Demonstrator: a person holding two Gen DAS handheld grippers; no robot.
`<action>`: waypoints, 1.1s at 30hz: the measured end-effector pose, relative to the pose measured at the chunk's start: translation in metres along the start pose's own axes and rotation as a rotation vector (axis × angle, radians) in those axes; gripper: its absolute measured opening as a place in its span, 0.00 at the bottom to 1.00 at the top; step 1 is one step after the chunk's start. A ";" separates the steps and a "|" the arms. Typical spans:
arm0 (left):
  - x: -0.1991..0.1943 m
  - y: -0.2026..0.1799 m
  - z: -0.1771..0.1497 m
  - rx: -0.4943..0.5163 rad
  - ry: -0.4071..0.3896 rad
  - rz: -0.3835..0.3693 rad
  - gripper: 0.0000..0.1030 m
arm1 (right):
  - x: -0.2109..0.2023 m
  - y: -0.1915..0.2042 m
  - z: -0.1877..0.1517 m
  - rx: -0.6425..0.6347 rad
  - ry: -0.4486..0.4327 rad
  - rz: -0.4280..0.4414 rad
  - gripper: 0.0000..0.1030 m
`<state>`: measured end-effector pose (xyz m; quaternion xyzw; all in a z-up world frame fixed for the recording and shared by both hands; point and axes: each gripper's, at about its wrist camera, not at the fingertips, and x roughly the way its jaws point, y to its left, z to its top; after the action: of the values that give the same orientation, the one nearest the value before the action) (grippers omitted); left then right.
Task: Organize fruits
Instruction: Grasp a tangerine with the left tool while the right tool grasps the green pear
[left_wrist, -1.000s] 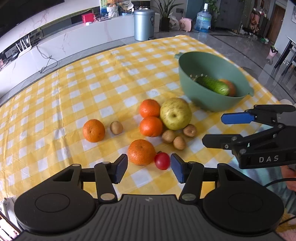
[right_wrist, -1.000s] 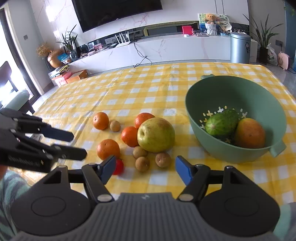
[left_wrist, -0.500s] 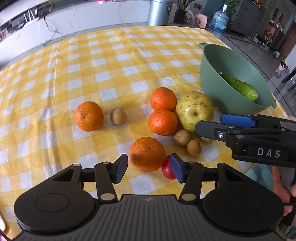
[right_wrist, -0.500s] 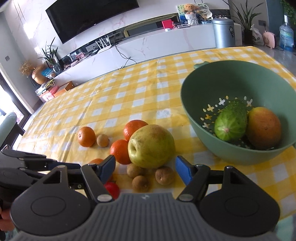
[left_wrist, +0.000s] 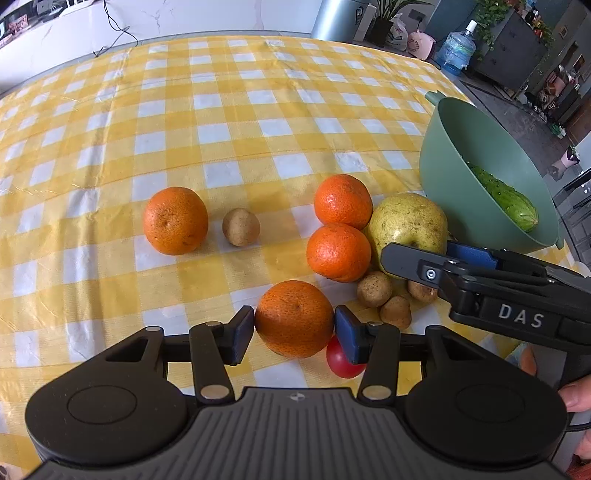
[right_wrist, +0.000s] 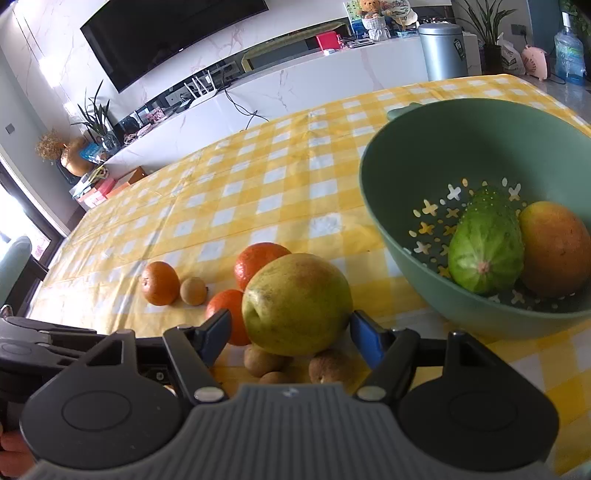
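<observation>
On the yellow checked tablecloth lie several oranges, small brown fruits, a red cherry tomato (left_wrist: 341, 363) and a big yellow-green apple (left_wrist: 408, 221). My left gripper (left_wrist: 294, 334) straddles the nearest orange (left_wrist: 293, 317). Its jaws are closing and both blue pads meet the orange's sides. My right gripper (right_wrist: 291, 334) stands open, with the apple (right_wrist: 297, 302) just ahead between its pads and a gap on each side. From the left wrist view the right gripper (left_wrist: 436, 254) reaches in from the right beside the apple.
A green colander bowl (right_wrist: 373, 192) at the right holds a cucumber (right_wrist: 484, 247) and a mango (right_wrist: 554, 251). Two oranges (left_wrist: 338, 252) touch the apple. Another orange (left_wrist: 175, 220) and a brown fruit (left_wrist: 241, 226) lie apart at the left. A person's fingers show at the frame edge.
Both grippers sank and came closer to the fruit. The left jaws narrowed onto the nearest orange. The right gripper moved up to the apple, its opening unchanged.
</observation>
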<state>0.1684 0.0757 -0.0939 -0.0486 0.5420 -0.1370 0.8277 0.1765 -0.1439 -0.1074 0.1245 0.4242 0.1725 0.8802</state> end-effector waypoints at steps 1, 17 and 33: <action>0.001 0.000 0.000 0.000 0.006 -0.001 0.53 | 0.001 -0.001 0.000 0.003 0.000 0.002 0.67; 0.004 -0.004 0.003 -0.012 0.013 0.010 0.51 | 0.009 -0.010 -0.001 0.034 0.012 0.030 0.64; -0.015 -0.005 0.005 -0.042 -0.033 0.054 0.50 | -0.008 -0.002 -0.002 -0.023 -0.036 0.035 0.64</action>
<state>0.1665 0.0750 -0.0779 -0.0534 0.5323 -0.1022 0.8387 0.1705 -0.1490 -0.1034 0.1246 0.4042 0.1906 0.8859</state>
